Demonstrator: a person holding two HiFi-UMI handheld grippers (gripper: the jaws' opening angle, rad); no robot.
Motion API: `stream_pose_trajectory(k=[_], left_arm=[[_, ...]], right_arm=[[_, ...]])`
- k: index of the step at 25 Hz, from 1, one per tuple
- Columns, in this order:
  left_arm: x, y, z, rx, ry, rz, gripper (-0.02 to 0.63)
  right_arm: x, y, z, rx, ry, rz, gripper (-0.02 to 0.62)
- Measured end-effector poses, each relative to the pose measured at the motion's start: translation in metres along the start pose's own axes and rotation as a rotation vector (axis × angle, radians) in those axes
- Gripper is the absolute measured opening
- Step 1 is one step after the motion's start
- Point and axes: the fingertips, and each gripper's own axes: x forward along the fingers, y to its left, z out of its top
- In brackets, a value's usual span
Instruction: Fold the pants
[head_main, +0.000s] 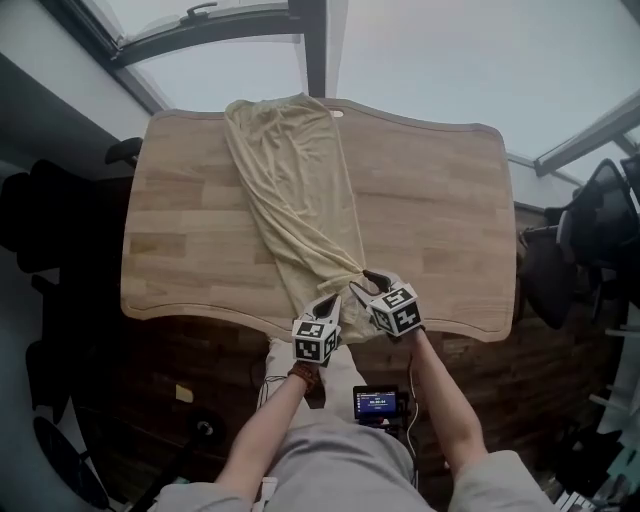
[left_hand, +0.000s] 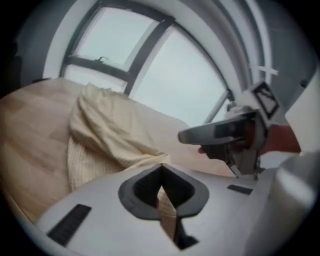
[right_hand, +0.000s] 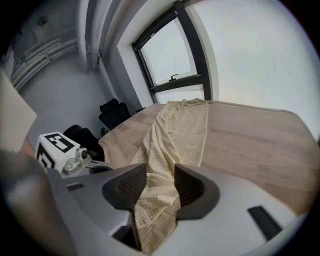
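Pants (head_main: 296, 185) on table (head_main: 440, 220), pinched by left gripper (head_main: 331, 301), straddled by right gripper (head_main: 374, 280).

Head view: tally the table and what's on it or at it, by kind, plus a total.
Light wooden table: 1
Pale yellow fabric pants: 1
Grey two-jaw grippers with marker cubes: 2 (left gripper, right gripper)
Total: 4

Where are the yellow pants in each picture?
Head view: the pants run slantwise across the wooden table, from its far edge to its near edge.
Left gripper view: bunched up, left of centre.
Right gripper view: down the middle.
Shared landmark: the wooden table under them, seen in all three.
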Motion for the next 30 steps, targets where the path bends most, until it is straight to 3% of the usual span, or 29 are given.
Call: stream_pose_trajectory(k=[3, 4, 5, 7, 10, 13, 15, 16, 17, 18, 20, 22, 24, 26, 27, 28, 29, 30], left_arm=[[-0.038, -0.061, 0.018, 0.370, -0.065, -0.117, 0.003], [-0.048, -0.076, 0.016, 0.455, -0.073, -0.143, 0.003], [-0.055, -0.085, 0.011, 0.491, -0.070, -0.165, 0.003], [-0.059, -0.081, -0.008, 0.419, -0.029, -0.183, 0.005], [-0.054, -0.045, -0.041, 0.286, 0.027, -0.103, 0.006], [-0.050, -0.016, -0.058, 0.264, 0.045, -0.025, 0.034], [-0.056, -0.007, -0.064, 0.255, 0.045, 0.013, 0.099], [-0.058, -0.004, -0.066, 0.245, 0.041, 0.032, 0.112], [-0.058, -0.002, -0.065, 0.229, 0.033, 0.051, 0.126], [-0.057, 0.000, -0.064, 0.210, 0.020, 0.068, 0.145], [-0.049, 0.001, -0.058, 0.173, -0.013, 0.093, 0.177], [-0.037, -0.009, -0.049, 0.176, -0.048, 0.085, 0.213], [-0.028, -0.032, -0.039, 0.250, -0.082, 0.056, 0.243], [-0.027, -0.053, -0.031, 0.375, -0.120, 0.096, 0.237], [-0.031, -0.058, -0.027, 0.432, -0.141, 0.153, 0.167], [-0.037, -0.060, -0.024, 0.465, -0.163, 0.215, 0.039], [-0.044, -0.061, -0.023, 0.466, -0.185, 0.259, 0.009], [-0.053, -0.062, -0.025, 0.440, -0.208, 0.280, 0.008]], right_arm=[[-0.024, 0.002, 0.003, 0.049, 0.000, 0.015, 0.175], [-0.028, 0.008, 0.003, 0.051, 0.012, 0.023, 0.176], [-0.028, 0.015, 0.003, 0.033, 0.028, 0.032, 0.176], [-0.017, 0.036, 0.002, -0.081, 0.063, 0.042, 0.176], [0.018, 0.063, -0.017, -0.279, 0.159, 0.058, 0.176], [0.055, 0.066, -0.050, -0.374, 0.306, 0.070, 0.184], [0.068, 0.062, -0.075, -0.441, 0.387, 0.036, 0.181], [0.070, 0.058, -0.086, -0.460, 0.414, 0.013, 0.154], [0.069, 0.053, -0.092, -0.461, 0.425, -0.007, 0.062], [0.065, 0.049, -0.094, -0.442, 0.416, -0.015, 0.028], [0.048, 0.051, -0.081, -0.329, 0.325, 0.016, 0.018], [0.014, 0.059, -0.052, -0.117, 0.129, 0.107, 0.017], [-0.034, 0.063, -0.019, 0.187, -0.130, 0.261, 0.017], [-0.080, 0.051, 0.001, 0.514, -0.351, 0.411, 0.017], [-0.096, 0.040, 0.001, 0.635, -0.415, 0.460, 0.017], [-0.108, 0.031, -0.005, 0.699, -0.438, 0.491, 0.017], [-0.115, 0.026, -0.016, 0.693, -0.423, 0.509, 0.015], [-0.119, 0.026, -0.032, 0.620, -0.377, 0.516, 0.017]])
